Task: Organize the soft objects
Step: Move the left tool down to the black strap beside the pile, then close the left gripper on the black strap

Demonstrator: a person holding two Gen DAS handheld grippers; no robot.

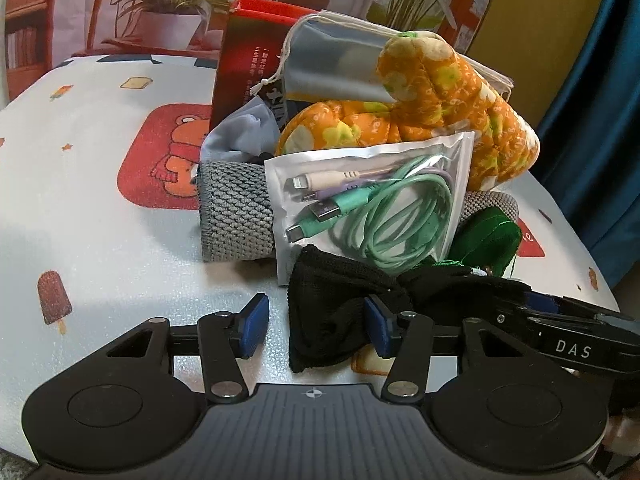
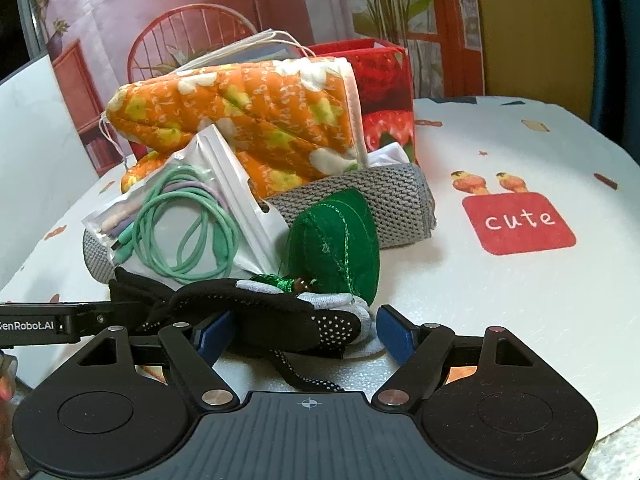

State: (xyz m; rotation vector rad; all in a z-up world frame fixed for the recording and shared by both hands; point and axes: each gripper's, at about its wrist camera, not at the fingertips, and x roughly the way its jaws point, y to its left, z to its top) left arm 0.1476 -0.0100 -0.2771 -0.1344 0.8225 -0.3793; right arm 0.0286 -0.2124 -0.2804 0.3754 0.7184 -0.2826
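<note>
The black sock (image 1: pixel 336 320) lies on the desk (image 1: pixel 120 240) at the near foot of the pile, just below the cable pouch (image 1: pixel 368 208). The left tool (image 1: pixel 316 320) and right tool (image 2: pixel 304 334) straddle opposite ends, jaws apart. Neither seems to pinch yet, probably poised to lift it clear.

Two matching handheld grippers: the left gripper (image 1: pixel 316 324) and the right gripper (image 2: pixel 306 334) each have a black plastic body with a ribbed grey centre panel bearing a small crosshair mark, two round raised discs at the sides, silver rivets on black linkage arms, and blue rubber-faced fingers (image 1: pixel 254 324). White lettering reads "DAS" on one side and "GenRobot.AI" on the other.
</note>
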